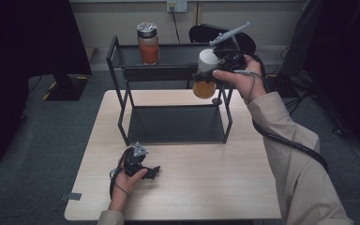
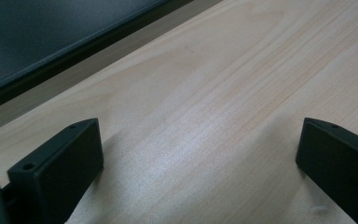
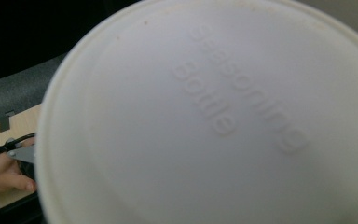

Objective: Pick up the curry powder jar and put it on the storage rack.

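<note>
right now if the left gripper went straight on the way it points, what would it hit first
Probably the table top: the left gripper has its fingers open and angled low over bare wood. Sliding on past that, the next thing would be the dark base of the shelf rack, though depth is hard to judge.

Right claw (image 1: 214,75): its jaws are hidden behind the white lid (image 3: 214,116) in the right gripper view, lid cut off at the right and bottom edges. Jar (image 1: 205,80) contents too small to tell. Left claw (image 2: 191,163): jaw bases cut off at the bottom edge, shelf frame (image 2: 51,42) blurred.
</note>
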